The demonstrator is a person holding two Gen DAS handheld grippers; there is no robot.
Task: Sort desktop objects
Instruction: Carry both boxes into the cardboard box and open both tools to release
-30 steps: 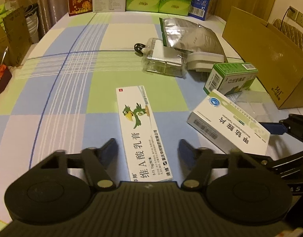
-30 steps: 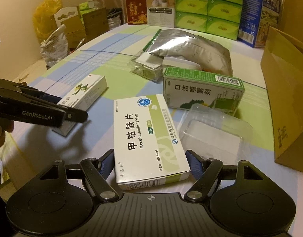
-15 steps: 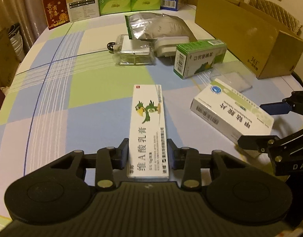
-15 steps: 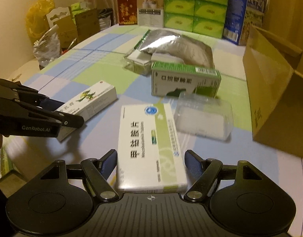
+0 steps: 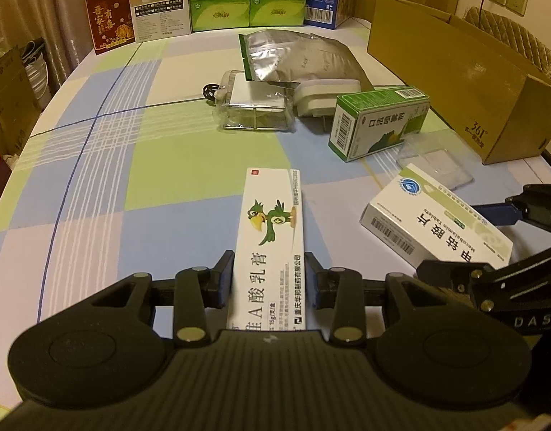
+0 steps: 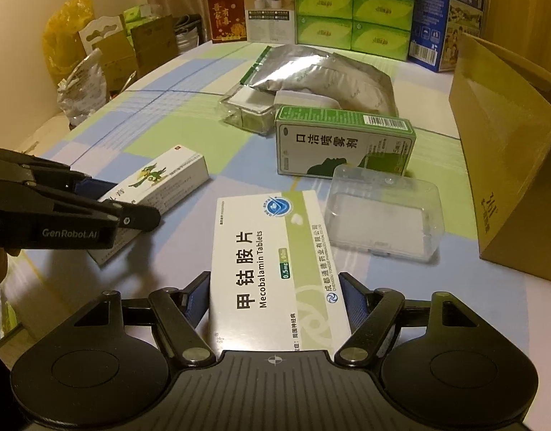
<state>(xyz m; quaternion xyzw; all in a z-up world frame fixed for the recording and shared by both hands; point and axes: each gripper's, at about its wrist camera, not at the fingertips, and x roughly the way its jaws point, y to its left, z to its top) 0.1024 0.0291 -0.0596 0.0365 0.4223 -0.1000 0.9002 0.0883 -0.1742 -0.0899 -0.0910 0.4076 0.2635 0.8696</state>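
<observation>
Both hands are on a box now. The left hand-held gripper (image 5: 269, 280) has just been closing, and its jaws sit narrow, pressed on the near end of the long white ointment box (image 5: 271, 237) with the green parrot, which lies lengthwise on the checked bench (image 5: 160, 165). To its right, the right hand-held gripper (image 6: 275, 296) stands about half open, blue pads flat against both sides of the white-and-green Mecobalamin tablet box (image 6: 275, 262), a firm grip by the look of it. Further off lie the green spray box (image 6: 343, 143), a clear plastic case (image 6: 383, 215) and, far right, the open cardboard carton (image 6: 505, 151), likely the sorting bin. My advice: lift both straight up, keep the long box level since it is held by one end, and clear that plastic case on the way across.
</observation>
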